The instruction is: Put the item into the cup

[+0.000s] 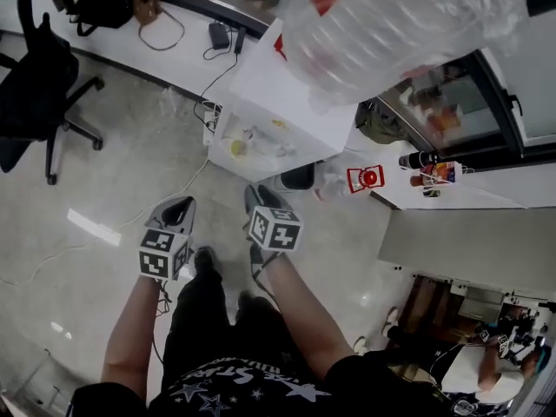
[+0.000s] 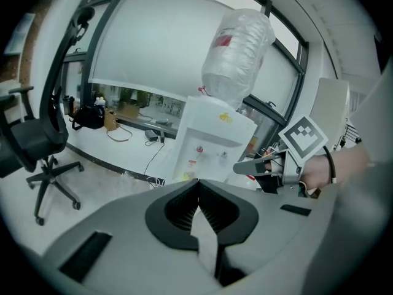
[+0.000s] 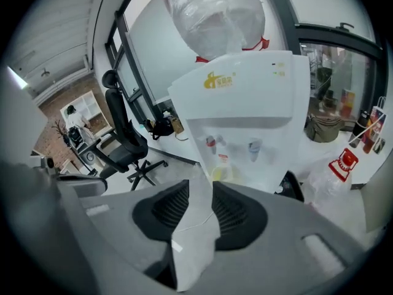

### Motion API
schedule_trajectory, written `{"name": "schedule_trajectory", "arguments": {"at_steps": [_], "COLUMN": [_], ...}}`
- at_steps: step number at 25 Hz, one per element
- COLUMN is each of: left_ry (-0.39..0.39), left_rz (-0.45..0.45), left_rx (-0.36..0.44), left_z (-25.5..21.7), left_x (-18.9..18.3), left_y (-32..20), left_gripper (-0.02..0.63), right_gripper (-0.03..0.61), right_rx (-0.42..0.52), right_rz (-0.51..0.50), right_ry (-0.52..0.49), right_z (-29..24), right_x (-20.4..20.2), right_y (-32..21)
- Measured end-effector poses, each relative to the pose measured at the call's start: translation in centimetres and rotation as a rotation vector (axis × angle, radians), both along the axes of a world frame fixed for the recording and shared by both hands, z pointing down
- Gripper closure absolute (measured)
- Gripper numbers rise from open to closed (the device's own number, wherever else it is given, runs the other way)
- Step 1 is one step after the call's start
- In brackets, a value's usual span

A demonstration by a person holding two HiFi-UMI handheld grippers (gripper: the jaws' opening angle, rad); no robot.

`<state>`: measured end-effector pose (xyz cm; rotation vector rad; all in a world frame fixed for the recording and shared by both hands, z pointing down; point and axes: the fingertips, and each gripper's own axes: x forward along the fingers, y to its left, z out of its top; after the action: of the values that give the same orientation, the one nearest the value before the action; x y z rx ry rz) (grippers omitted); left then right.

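In the right gripper view a flat white sachet (image 3: pixel 193 238) with a thin thread across it stands between the jaws of my right gripper (image 3: pixel 201 186), and the pads press on both its sides. My left gripper (image 2: pixel 198 186) has its jaws closed together at the tips, with a pale sliver lower between them that I cannot identify. From the head view both grippers hang side by side above the floor, left (image 1: pixel 178 208) and right (image 1: pixel 261 200), pointing at a white water dispenser (image 1: pixel 287 85). I cannot make out a cup anywhere.
The dispenser (image 3: pixel 245 103) carries a big clear bottle (image 1: pixel 391 24) and has two taps above a niche with something yellow (image 3: pixel 222 174). A black office chair (image 1: pixel 35 85) stands at the left. Cables (image 1: pixel 187 181) lie on the floor. A red-labelled bag (image 1: pixel 366 178) sits right of the dispenser.
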<state>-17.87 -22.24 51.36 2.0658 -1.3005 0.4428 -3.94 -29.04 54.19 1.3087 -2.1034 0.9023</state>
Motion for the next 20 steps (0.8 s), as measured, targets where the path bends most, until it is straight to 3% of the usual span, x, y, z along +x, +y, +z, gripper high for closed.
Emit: {"name": "schedule_trajectory", "arguments": {"at_steps": [5, 7, 14, 20], "left_ry": [-0.051, -0.062, -0.053, -0.044], "left_rz": [-0.017, -0.020, -0.075, -0.129], "left_rx": [0.035, 0.043, 0.076, 0.138], "left_z": [-2.6, -3.2, -6.4, -10.5], "left_x": [0.6, 1.7, 4.5, 6.5], "left_y": [1.8, 3.3, 7.4, 10.3], "left_gripper": [0.607, 0.609, 0.609, 0.607], "right_gripper": [0.466, 0.531, 0.571, 0.577], "right_rx": [0.025, 0.031, 0.037, 0.104], "right_rz": [-0.081, -0.105, -0.153, -0.207], "right_ry": [-0.017, -0.027, -0.108, -0.159], "right_z": [-3.0, -3.9, -6.6, -10.9], "right_x": [0.9, 1.5, 2.7, 4.1], "right_y": [2.7, 4.1, 8.7, 11.1]}}
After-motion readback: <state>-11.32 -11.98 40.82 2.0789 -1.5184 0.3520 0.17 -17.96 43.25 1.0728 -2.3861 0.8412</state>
